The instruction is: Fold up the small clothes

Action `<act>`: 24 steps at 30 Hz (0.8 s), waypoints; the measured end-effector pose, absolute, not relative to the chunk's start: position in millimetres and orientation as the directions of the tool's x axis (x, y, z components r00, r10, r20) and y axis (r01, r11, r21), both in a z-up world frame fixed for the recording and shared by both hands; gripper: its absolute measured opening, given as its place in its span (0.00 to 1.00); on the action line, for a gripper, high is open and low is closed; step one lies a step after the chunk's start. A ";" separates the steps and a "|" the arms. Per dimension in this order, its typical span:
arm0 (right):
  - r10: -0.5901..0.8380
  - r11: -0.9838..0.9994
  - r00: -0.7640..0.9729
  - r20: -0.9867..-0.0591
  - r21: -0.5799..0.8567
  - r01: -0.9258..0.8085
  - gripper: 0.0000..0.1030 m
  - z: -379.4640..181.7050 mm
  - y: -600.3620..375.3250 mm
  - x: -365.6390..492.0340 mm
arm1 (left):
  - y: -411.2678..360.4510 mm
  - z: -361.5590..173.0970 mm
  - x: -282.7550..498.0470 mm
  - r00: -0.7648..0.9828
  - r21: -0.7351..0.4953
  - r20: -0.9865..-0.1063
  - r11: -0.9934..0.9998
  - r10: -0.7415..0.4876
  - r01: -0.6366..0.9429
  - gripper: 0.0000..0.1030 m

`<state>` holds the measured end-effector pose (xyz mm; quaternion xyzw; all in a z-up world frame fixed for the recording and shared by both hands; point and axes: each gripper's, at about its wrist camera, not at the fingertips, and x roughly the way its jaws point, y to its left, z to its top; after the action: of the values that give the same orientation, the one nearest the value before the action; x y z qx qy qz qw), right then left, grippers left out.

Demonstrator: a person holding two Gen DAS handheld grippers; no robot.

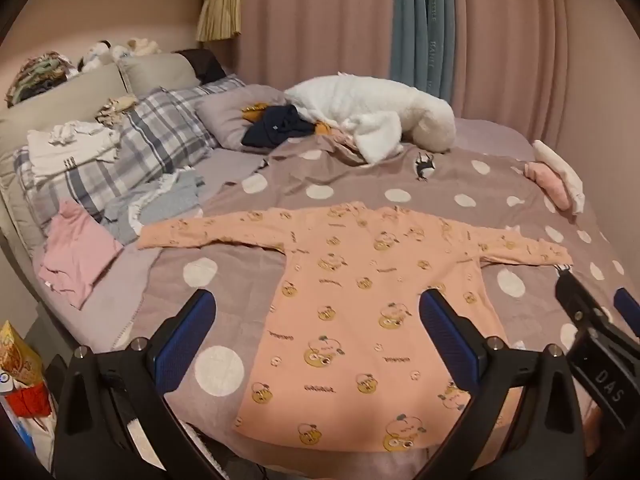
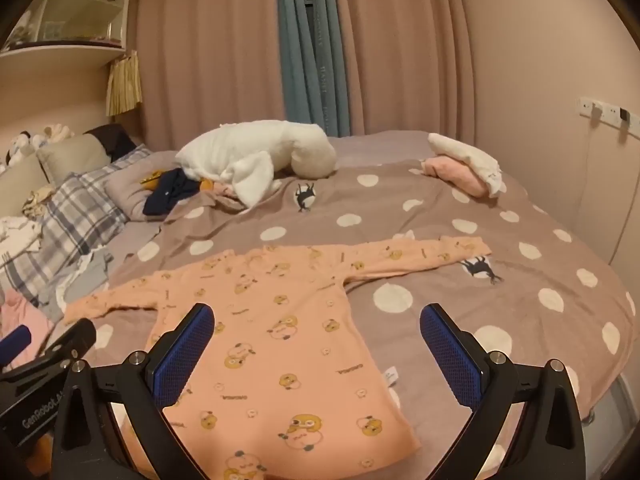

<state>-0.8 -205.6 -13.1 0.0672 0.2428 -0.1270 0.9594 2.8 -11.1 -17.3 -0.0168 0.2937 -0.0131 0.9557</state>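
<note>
Peach shirt [image 1: 360,300] is laid flat on the bed [image 1: 240,276], sleeves spread. Left gripper [image 1: 316,320] & right gripper [image 2: 318,332] are held above it, jaws apart, nothing gripped.

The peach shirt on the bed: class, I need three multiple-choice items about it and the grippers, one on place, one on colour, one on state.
1. Where does the peach shirt lie?
A. On the plaid pillow
B. Spread flat on the dotted bedcover
C. Draped over the headboard

2. What colour are the pads on the gripper fingers?
A. Blue
B. Red
C. Yellow

3. How do the two grippers stand?
A. Both open, holding nothing
B. Both shut on a sleeve
C. One shut on the hem

Answers:
1 B, the shirt lies with both sleeves out on the dotted bedcover.
2 A, the pads are blue mesh.
3 A, the left gripper and the right gripper each show wide-apart fingers with no cloth between.
</note>
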 end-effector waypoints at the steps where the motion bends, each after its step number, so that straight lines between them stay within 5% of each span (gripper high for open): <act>1: -0.213 0.959 0.847 -0.488 0.062 0.277 0.99 -13.6 -205.0 -0.3 | -10.0 -17.0 2.0 0.826 -0.047 -0.562 0.999 -0.039 0.015 0.99; 24: -0.228 0.950 0.822 -0.521 0.066 0.306 0.99 -14.5 -212.4 -3.3 | -7.7 -10.0 -0.4 0.813 -0.077 -0.579 0.997 -0.063 0.022 1.00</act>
<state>-3.3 -212.4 -14.5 0.0735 0.2631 -0.1402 0.9517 -0.4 -7.7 -10.0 -0.0335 0.3052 -0.0222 0.9514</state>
